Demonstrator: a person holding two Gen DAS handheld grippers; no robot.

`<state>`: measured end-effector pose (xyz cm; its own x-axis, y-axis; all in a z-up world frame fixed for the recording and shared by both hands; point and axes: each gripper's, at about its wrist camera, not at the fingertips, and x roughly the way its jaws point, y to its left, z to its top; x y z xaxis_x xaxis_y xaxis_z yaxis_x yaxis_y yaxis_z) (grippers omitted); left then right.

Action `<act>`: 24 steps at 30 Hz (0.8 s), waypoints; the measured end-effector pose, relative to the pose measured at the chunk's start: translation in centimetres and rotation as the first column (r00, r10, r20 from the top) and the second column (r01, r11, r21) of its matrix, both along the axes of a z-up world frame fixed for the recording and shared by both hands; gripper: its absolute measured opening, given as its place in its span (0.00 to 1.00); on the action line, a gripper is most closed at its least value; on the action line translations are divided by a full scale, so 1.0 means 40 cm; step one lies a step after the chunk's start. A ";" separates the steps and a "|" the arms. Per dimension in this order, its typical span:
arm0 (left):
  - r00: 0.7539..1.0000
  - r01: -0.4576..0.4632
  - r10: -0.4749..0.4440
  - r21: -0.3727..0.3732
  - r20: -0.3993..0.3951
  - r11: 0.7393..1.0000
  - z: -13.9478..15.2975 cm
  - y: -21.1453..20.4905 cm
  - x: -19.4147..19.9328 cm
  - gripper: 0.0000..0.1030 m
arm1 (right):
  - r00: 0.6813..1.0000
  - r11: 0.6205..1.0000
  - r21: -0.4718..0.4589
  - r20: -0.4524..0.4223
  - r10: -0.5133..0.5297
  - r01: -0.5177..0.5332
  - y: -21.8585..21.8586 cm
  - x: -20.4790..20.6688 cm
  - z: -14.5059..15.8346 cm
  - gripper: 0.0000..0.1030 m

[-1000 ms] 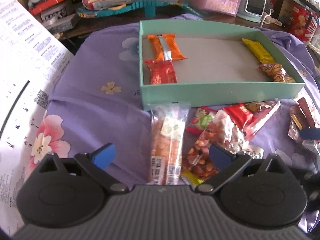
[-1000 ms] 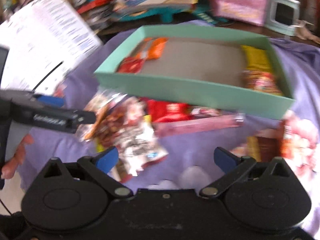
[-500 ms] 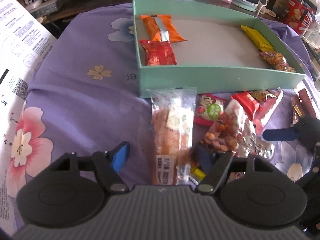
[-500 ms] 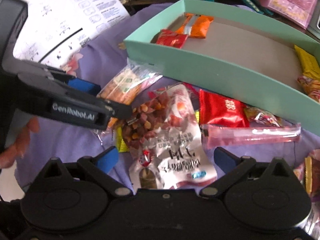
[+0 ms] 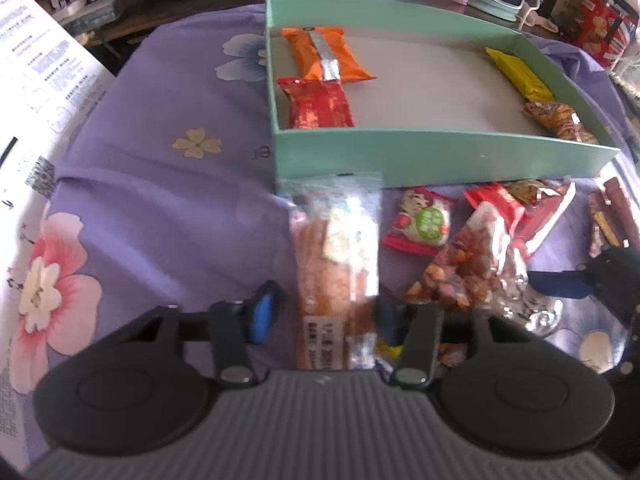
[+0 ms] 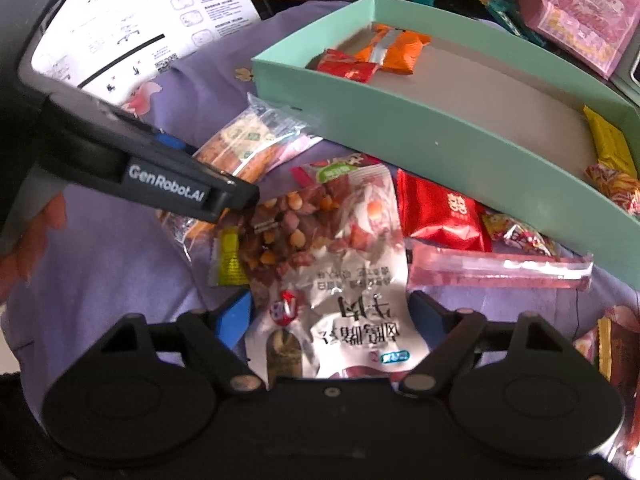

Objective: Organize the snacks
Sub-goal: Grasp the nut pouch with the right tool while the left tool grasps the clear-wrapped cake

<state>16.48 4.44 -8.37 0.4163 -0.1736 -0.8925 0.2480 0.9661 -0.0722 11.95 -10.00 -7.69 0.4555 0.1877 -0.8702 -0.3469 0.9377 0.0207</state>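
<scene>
The clear cracker pack point(image 5: 336, 264) lies on the purple cloth point(image 5: 168, 200), just before the green box point(image 5: 440, 152). The left gripper point(image 5: 324, 316) is half closed around its near end, not yet pinching. The pack looks light, crinkly and slippery, and its contents brittle; hold it gently across the middle. The right gripper point(image 6: 332, 316) stands open around the nut bag point(image 6: 340, 280). The box middle is free; its near wall must be cleared.

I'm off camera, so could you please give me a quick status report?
Left gripper open, jaws astride clear cracker packet. Right gripper open over nut bag. Nut bag close beside packet; green box beyond.
</scene>
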 end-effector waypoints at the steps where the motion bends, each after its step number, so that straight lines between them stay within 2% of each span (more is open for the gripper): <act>1: 1.000 0.000 0.000 -0.007 -0.002 1.000 0.003 -0.001 -0.002 0.36 | 1.000 1.000 0.012 -0.005 -0.009 0.009 -0.005 0.001 0.002 0.80; 5: 1.000 -0.003 0.003 0.008 0.002 1.000 0.009 -0.009 -0.012 0.35 | 0.999 0.998 0.047 -0.012 -0.051 0.052 -0.032 -0.005 0.015 0.80; 6: 1.000 -0.006 0.006 0.003 0.000 1.000 0.012 -0.008 -0.015 0.35 | 0.998 0.996 0.056 -0.011 -0.064 0.065 -0.042 -0.007 0.020 0.78; 7: 1.000 -0.008 0.008 -0.004 0.000 1.000 0.016 -0.007 -0.020 0.35 | 0.997 0.995 0.061 -0.009 -0.074 0.074 -0.050 -0.009 0.023 0.66; 8: 1.000 -0.010 0.010 -0.009 0.002 1.000 0.022 -0.006 -0.025 0.35 | 0.996 0.994 0.072 -0.019 -0.082 0.083 -0.061 -0.008 0.027 0.65; 16: 1.000 -0.030 0.030 -0.010 -0.006 1.000 0.031 0.006 -0.066 0.35 | 0.996 0.995 0.056 -0.033 -0.084 0.086 -0.081 -0.017 0.025 0.64; 18: 0.999 -0.036 0.036 -0.010 -0.014 0.999 0.024 0.015 -0.079 0.35 | 0.997 0.997 0.040 -0.039 -0.065 0.067 -0.072 -0.019 0.023 0.69; 19: 0.999 -0.039 0.039 -0.008 -0.019 0.999 0.021 0.018 -0.083 0.35 | 0.997 0.998 0.027 -0.042 -0.059 0.060 -0.066 -0.019 0.018 0.78; 20: 0.999 -0.043 0.043 -0.006 -0.025 0.999 0.016 0.023 -0.086 0.35 | 0.998 0.999 0.011 -0.036 -0.050 0.051 -0.055 -0.021 0.012 0.81; 24: 0.998 -0.047 0.047 -0.007 -0.031 0.999 0.006 0.030 -0.094 0.35 | 1.000 0.999 -0.034 -0.015 -0.015 0.015 -0.023 -0.027 -0.017 0.88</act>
<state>12.70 5.63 -8.12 0.3962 -0.1614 -0.9039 0.1997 0.9760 -0.0868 10.85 -10.92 -8.35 0.4450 0.1512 -0.8827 -0.3327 0.9430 -0.0061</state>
